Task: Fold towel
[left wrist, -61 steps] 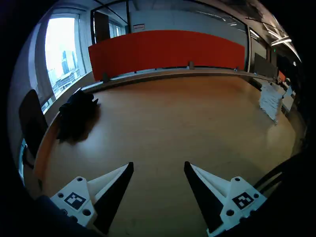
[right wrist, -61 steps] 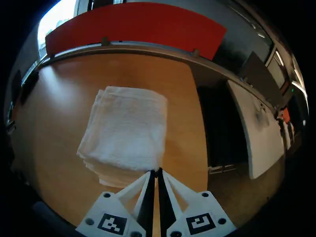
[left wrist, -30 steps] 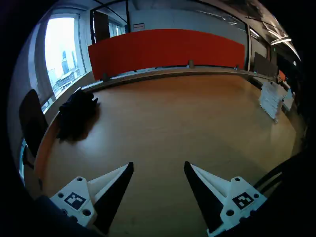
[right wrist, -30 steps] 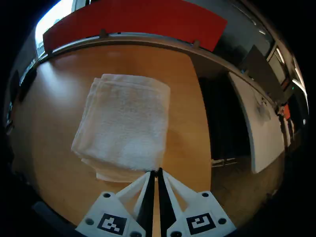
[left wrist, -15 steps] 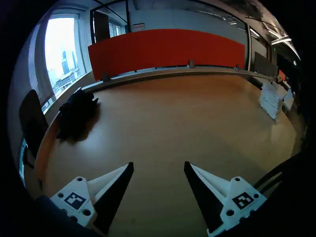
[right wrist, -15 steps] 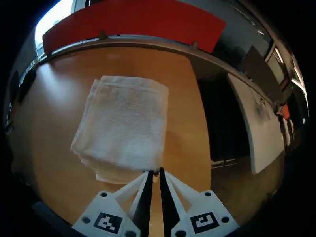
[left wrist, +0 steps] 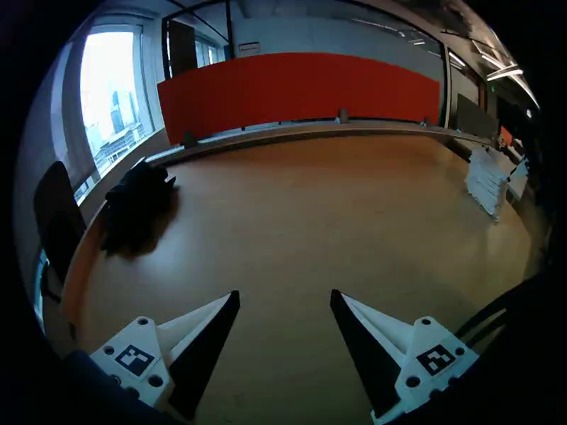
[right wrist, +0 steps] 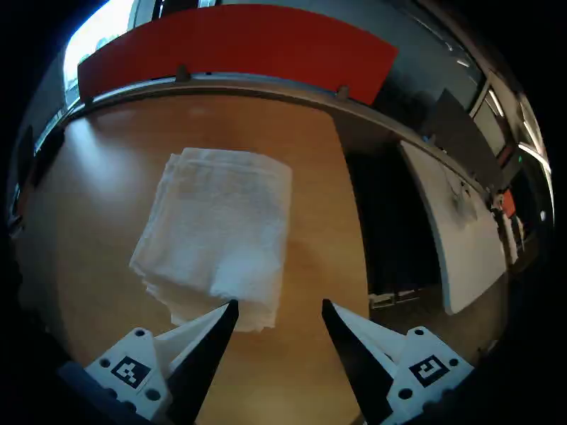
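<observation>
- Towel [right wrist: 216,237]: folded white stack on the wooden table [right wrist: 92,177], centre-left of the right gripper view.
- Right gripper [right wrist: 279,302]: jaws spread, empty, near the stack's edge.
- Left gripper [left wrist: 284,292]: jaws spread, idle.
- Recommendation: lift the right gripper straight clear so it does not snag the corner.

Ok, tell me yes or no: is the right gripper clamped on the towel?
No, the jaws of the right gripper stand wide apart, and the folded towel lies flat on the table.
</observation>
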Available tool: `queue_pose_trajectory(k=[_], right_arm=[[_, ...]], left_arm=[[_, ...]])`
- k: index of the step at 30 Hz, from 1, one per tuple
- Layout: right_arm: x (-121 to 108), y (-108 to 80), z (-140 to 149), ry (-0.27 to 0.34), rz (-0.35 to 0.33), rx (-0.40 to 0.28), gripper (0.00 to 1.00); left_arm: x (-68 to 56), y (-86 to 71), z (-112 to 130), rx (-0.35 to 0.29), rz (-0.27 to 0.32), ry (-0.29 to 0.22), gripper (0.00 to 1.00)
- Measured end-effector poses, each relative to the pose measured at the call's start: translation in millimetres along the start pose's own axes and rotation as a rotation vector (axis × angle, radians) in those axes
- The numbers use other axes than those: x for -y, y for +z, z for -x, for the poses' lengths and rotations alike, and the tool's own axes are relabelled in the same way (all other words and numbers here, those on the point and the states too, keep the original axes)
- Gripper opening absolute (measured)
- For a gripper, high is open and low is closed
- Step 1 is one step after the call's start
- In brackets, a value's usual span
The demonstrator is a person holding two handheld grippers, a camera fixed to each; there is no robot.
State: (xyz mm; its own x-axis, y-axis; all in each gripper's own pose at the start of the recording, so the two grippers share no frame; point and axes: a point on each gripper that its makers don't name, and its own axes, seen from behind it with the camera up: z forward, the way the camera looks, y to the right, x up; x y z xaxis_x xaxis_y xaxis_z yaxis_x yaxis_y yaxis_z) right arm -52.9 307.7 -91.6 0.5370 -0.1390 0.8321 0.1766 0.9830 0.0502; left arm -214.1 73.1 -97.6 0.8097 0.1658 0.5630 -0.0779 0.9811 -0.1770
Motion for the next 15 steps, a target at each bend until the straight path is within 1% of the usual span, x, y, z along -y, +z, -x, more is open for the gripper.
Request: queue_pose_trajectory(k=[4, 11, 15], right_arm=[[4.9, -4.9, -5.1, 0.016, -0.017, -0.024, 0.98], [14.2, -11.2, -22.1, 0.078, -0.044, -0.091, 1.00], [18.9, -13.7, -31.8, 0.100, -0.045, -0.132, 1.00]], left_arm=[[0.4, -0.1, -0.9, -0.003, 0.001, 0.000, 0.95], [0.9, -1.0, -1.0, -0.005, 0.001, -0.004, 0.95], [2.0, -1.5, -0.2, -0.006, 0.000, -0.008, 0.95]])
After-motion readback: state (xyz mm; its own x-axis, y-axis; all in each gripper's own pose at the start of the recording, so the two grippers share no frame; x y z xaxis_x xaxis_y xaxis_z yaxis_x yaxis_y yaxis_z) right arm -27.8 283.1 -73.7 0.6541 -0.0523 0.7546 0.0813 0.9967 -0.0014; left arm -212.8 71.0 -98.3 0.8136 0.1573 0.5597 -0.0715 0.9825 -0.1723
